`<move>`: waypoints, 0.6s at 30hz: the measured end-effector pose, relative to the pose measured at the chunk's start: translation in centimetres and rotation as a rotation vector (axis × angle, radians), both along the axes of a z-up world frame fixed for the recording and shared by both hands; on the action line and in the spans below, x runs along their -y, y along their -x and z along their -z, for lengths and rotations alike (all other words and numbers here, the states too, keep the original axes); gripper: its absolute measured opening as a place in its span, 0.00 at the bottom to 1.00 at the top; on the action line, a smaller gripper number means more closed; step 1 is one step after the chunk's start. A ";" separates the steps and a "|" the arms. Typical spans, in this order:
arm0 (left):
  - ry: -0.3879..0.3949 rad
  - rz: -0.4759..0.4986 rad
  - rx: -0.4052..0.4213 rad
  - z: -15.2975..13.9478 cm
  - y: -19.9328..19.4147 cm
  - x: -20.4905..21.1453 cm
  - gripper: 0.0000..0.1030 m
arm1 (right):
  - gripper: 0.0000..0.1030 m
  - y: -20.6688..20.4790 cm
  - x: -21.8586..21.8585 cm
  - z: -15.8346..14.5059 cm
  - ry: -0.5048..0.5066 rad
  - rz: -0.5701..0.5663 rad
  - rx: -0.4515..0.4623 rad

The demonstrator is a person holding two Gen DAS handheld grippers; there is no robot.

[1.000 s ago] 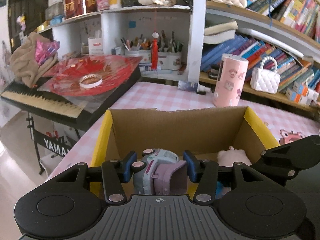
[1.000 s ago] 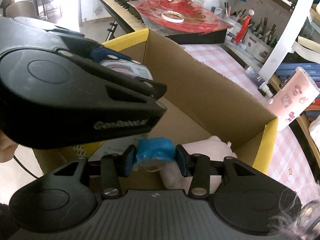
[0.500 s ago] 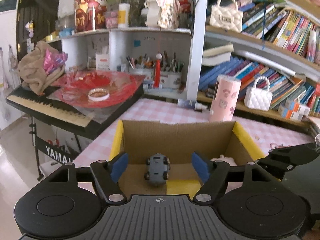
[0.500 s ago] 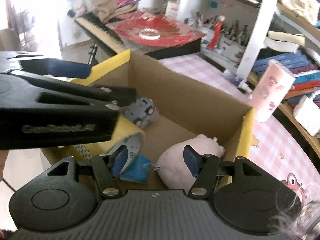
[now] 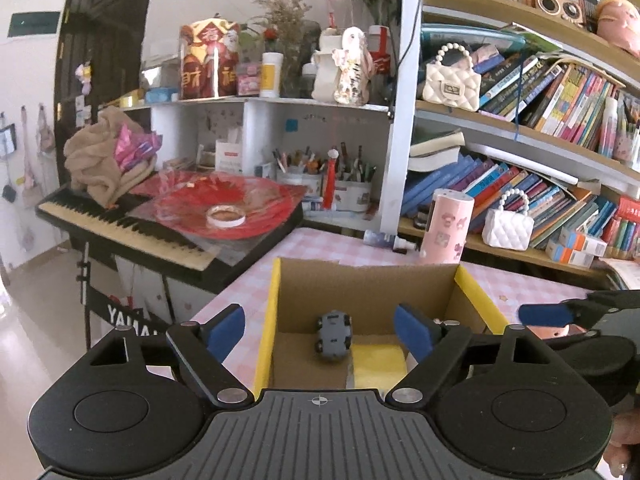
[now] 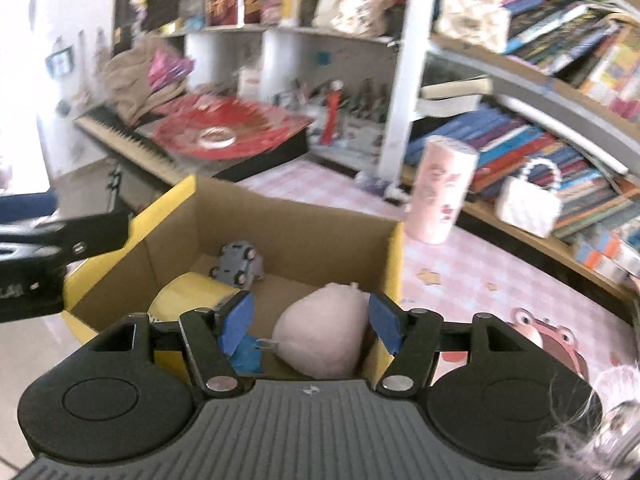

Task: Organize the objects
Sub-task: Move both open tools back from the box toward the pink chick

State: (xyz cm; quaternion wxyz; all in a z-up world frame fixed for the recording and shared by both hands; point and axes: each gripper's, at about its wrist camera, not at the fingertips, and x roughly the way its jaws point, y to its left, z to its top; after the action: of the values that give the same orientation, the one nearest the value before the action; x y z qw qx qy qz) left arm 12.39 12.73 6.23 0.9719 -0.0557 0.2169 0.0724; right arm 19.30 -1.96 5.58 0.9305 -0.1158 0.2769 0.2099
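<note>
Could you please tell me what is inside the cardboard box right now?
Inside the cardboard box lie a grey toy car, a pink plush, a yellow roll and something blue. The hand-held gripper hides the box's near corner.

— What's the box (image 5: pixel 366 288) made of?
— Plain matt cardboard, rough brown inside, with smooth yellow edges. My tongs (image 5: pixel 320 330) are matt black plastic with ribbed tops, shiny metal screws and blue rubbery pads (image 5: pixel 412 330).
— And inside it?
— A grey hard-plastic car (image 5: pixel 335 335), a soft pink plush (image 6: pixel 320 330), a glossy yellow roll (image 6: pixel 188 296). The table (image 5: pixel 320 246) wears a smooth pink checked cloth.
</note>
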 end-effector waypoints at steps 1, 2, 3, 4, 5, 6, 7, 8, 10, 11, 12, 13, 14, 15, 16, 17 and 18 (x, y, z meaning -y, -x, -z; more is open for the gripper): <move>0.007 -0.004 -0.003 0.1 0.5 -0.1 0.82 | 0.62 0.5 0.2 -0.1 -0.003 0.015 0.011; 0.013 -0.007 -0.006 0.2 0.9 -0.3 0.82 | 0.64 1.1 0.3 -0.1 -0.006 0.031 0.022; 0.017 -0.009 -0.009 0.3 1.4 -0.3 0.83 | 0.65 1.7 0.5 0.0 -0.009 0.045 0.030; 0.018 -0.010 -0.014 0.4 1.9 -0.3 0.83 | 0.66 2.3 0.6 0.0 -0.011 0.058 0.038; 0.019 -0.012 -0.018 0.5 2.4 -0.4 0.83 | 0.66 3.0 0.8 0.2 -0.010 0.072 0.045; 0.019 -0.012 -0.023 0.7 2.9 -0.4 0.84 | 0.66 3.7 0.9 0.3 -0.006 0.083 0.049; 0.020 -0.011 -0.028 0.8 3.5 -0.4 0.84 | 0.66 4.3 1.1 0.5 -0.001 0.095 0.050; 0.022 -0.012 -0.035 1.0 4.1 -0.5 0.85 | 0.66 4.8 1.2 0.7 0.001 0.106 0.049; 0.027 -0.016 -0.044 1.3 5.2 -0.6 0.87 | 0.67 5.8 1.5 1.2 0.007 0.128 0.036; 0.029 -0.017 -0.048 1.5 5.7 -0.6 0.87 | 0.68 6.5 1.7 1.5 0.008 0.142 0.027; 0.030 -0.017 -0.056 1.8 6.2 -0.6 0.88 | 0.68 7.1 1.8 1.8 0.008 0.155 0.018; 0.029 -0.016 -0.064 2.0 6.7 -0.6 0.88 | 0.69 7.7 1.8 2.1 0.006 0.166 0.008; 0.028 -0.015 -0.072 2.2 7.2 -0.7 0.88 | 0.69 8.3 1.9 2.4 0.004 0.180 -0.003; 0.028 -0.018 -0.081 2.4 7.7 -0.7 0.88 | 0.69 8.9 2.0 2.6 0.003 0.191 -0.011; 0.030 -0.021 -0.086 2.6 8.1 -0.7 0.88 | 0.70 9.4 2.0 2.9 0.003 0.199 -0.018; 0.034 -0.025 -0.092 2.8 8.5 -0.8 0.88 | 0.71 10.0 2.0 3.1 0.004 0.203 -0.025; 0.039 -0.028 -0.098 3.0 8.9 -0.8 0.88 | 0.72 10.5 1.9 3.3 0.008 0.205 -0.030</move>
State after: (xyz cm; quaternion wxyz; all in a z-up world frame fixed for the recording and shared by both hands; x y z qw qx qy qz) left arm 3.52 13.57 3.23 0.9577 -0.0741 0.2648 0.0846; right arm 8.80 -3.83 2.25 0.9425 -0.0872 0.3018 0.1142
